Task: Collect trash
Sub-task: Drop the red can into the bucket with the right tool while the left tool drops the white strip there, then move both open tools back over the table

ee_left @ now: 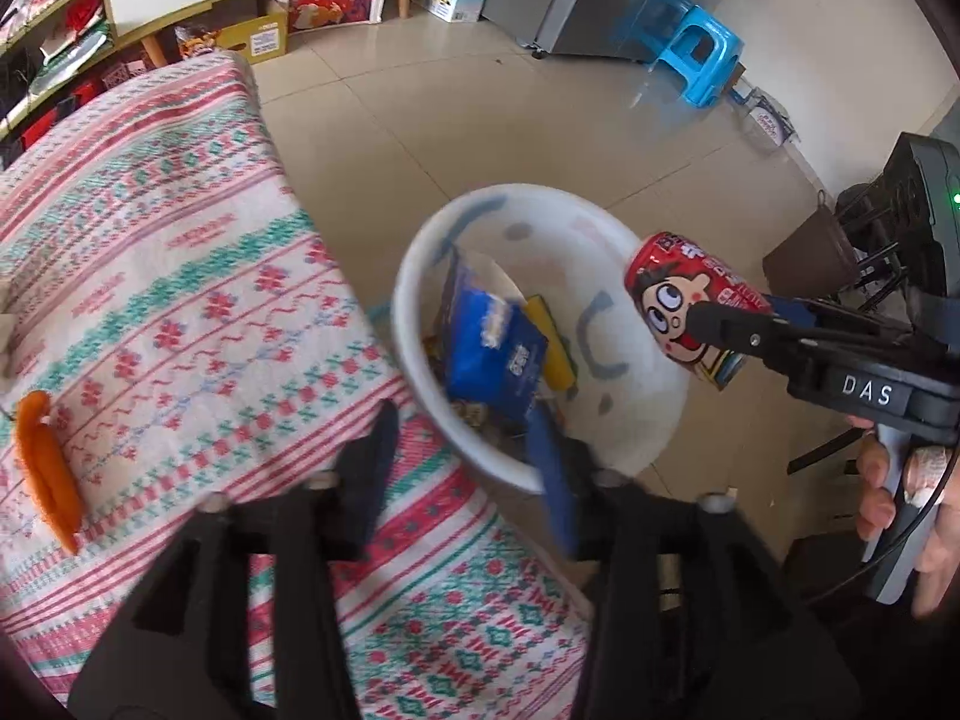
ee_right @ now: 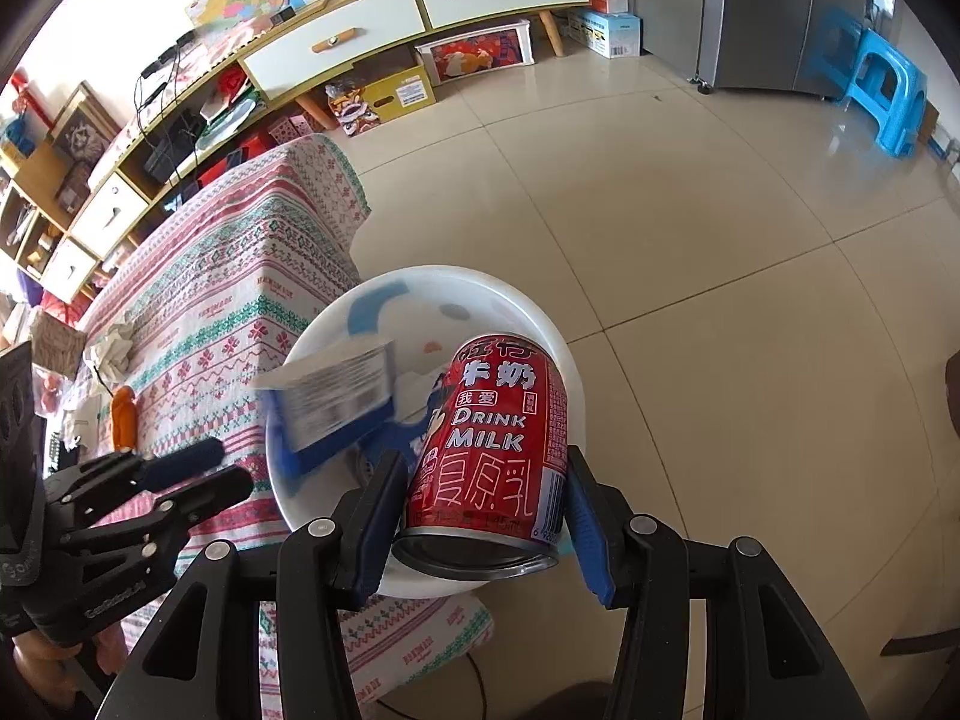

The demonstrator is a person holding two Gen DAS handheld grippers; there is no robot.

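Note:
My right gripper [ee_right: 480, 480] is shut on a red milk can [ee_right: 498, 438] with a cartoon face and holds it tilted over a white bin [ee_right: 540, 315] that stands on the floor beside the table. From the left wrist, the can [ee_left: 678, 294] hangs at the bin's [ee_left: 411, 324] right rim, with the right gripper [ee_left: 714, 330] around it. My left gripper [ee_left: 465, 426] is open above the bin's near edge, with nothing between its fingers. A blue packet [ee_left: 492, 348] lies in the bin on other wrappers. It looks blurred [ee_right: 336, 414] in the right wrist view, just past the left gripper [ee_right: 225, 468].
The table wears a red and green patterned cloth [ee_left: 180, 276]. An orange carrot-shaped thing [ee_left: 45, 468] and crumpled paper [ee_right: 111, 351] lie on it. A blue stool [ee_left: 696, 54], a grey fridge [ee_right: 768, 12] and a low cabinet [ee_right: 360, 30] stand across the tiled floor.

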